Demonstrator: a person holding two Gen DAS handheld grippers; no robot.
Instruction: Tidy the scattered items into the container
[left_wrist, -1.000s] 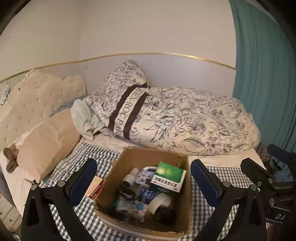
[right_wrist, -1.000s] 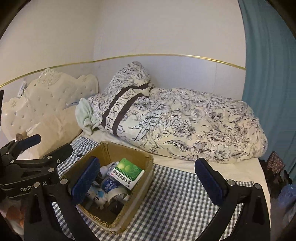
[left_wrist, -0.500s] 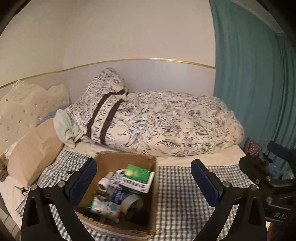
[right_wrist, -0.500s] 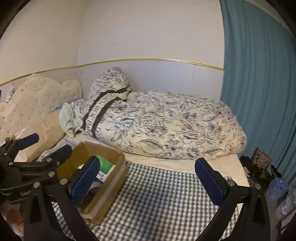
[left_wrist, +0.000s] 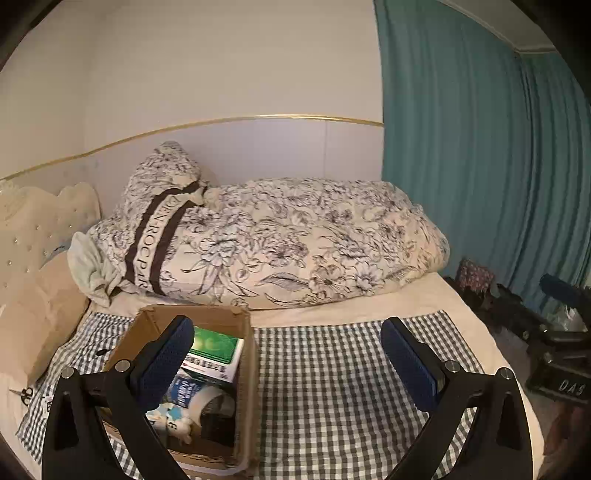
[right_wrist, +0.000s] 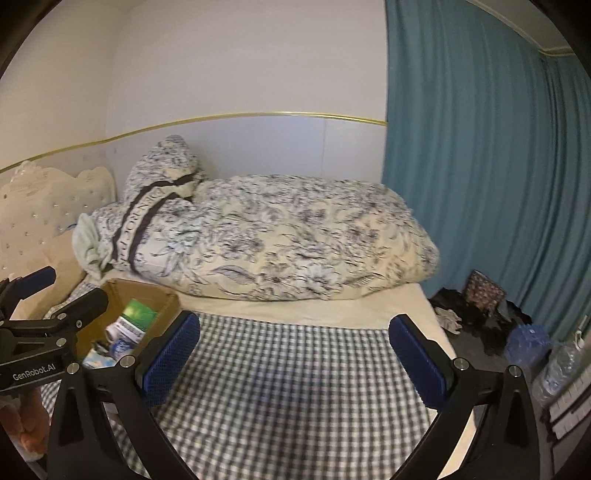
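— Firstly, container status?
— Open brown cardboard box (left_wrist: 247, 373) resting on blue-and-white gingham cloth (left_wrist: 332, 373), near the cloth's left end. Holding a green-and-white carton (left_wrist: 214, 352) lying on top, a blue-labelled packet (left_wrist: 186, 391) beneath it, a pale roll (left_wrist: 210, 404) and a small white figure (left_wrist: 173, 419). Other contents too dark to identify.

— Grippers?
— Left gripper (left_wrist: 286, 363): blue-padded fingers spread wide, gripping nothing, left finger over the box opening, right finger over bare cloth to the box's right. Right gripper (right_wrist: 293, 356): fingers likewise spread wide and empty, over the cloth right of the box. Box seen at left edge in the right wrist view (right_wrist: 162, 304), picture somewhat blurred.

— Surroundings?
— Rolled floral duvet (left_wrist: 295, 243) behind the box, along the wall. Teal curtain (left_wrist: 480, 166) far right of it. Cream tufted headboard (left_wrist: 33, 229) left of it. Small scissors (left_wrist: 26, 394) on the cloth left of the box.
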